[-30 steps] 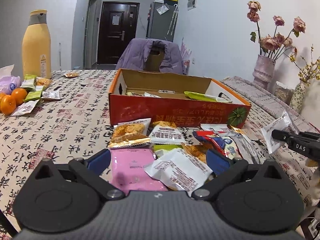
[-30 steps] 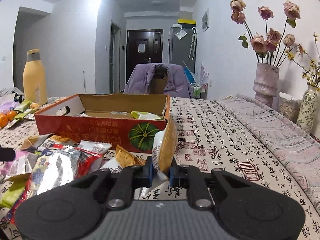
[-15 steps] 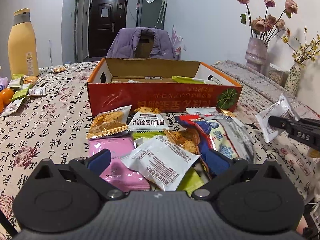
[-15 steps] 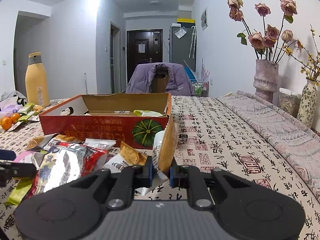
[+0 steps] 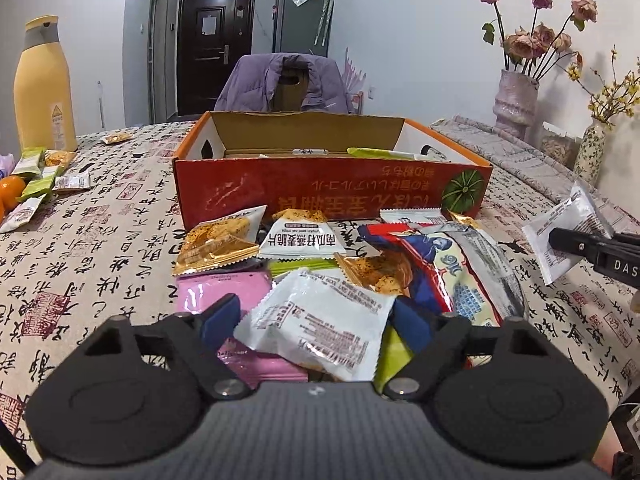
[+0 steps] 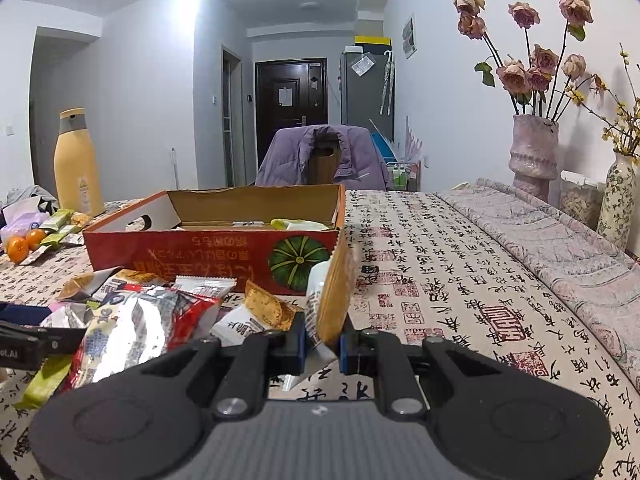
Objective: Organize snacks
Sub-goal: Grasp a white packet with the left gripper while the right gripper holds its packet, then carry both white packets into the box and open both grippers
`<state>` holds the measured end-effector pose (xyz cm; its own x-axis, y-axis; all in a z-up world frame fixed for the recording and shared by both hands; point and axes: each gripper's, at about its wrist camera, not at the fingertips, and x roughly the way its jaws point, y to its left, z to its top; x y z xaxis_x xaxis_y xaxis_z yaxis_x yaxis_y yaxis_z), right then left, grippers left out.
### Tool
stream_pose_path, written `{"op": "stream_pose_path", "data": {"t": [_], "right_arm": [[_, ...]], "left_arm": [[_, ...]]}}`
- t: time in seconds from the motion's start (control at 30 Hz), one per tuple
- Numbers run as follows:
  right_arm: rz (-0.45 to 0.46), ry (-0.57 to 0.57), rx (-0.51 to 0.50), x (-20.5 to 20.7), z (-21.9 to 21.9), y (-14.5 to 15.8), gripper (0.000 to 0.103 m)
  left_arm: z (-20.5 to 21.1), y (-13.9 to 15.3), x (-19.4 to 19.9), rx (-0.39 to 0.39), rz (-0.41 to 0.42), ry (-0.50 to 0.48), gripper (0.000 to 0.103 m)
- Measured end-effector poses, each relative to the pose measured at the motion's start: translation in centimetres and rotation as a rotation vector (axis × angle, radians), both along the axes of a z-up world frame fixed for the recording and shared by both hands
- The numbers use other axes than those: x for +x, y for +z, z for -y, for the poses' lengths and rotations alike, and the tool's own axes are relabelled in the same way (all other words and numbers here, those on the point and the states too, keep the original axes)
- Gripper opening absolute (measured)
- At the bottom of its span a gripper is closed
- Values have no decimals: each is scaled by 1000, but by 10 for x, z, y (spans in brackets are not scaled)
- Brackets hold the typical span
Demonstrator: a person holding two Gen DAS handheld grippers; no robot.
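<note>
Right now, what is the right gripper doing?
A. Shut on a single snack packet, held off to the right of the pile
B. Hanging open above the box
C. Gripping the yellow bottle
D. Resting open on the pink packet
A: in the right wrist view the right gripper has its jaws closed on a snack packet, and the left wrist view shows that packet held to the right of the pile.

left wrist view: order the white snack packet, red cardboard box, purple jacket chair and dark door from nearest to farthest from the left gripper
1. white snack packet, between the left gripper fingers
2. red cardboard box, mid-table behind the snack pile
3. purple jacket chair, beyond the table
4. dark door, far back left
</note>
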<state>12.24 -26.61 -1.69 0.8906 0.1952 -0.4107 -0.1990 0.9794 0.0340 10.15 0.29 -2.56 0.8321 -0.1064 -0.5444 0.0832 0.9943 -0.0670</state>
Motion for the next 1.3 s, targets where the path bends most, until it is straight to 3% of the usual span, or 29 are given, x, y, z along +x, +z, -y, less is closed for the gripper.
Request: {"op": "stream_pose_path", "data": {"t": [0.2,0.27,0.3,0.33,0.53,0.87,1.03,1.3], "right_arm": [[-2,4,7,-1,0,-1,14],[-1,5,8,-1,0,-1,14],[0,6,9,-1,0,-1,14],[1,6,9,-2,0,-1,14],[4,8,11,-2,0,-1,14],[46,31,15,3,-9,14,14],[107,47,15,14,-17,33,14],[155,71,11,53,-34,62,14]], "left_arm": [[-3,1,-4,3,14,4,71],[-4,2,-6,2,20,3,64],[-5,3,-6,0,22,0,53],[-6,3,-6,-5,19,-6,52],[-7,5,-9,5,42,-9,50],[-3,37,-8,50,155,7,50],[1,60,4,88,228,17,50],[8,91,40,122,268,47,50]]}}
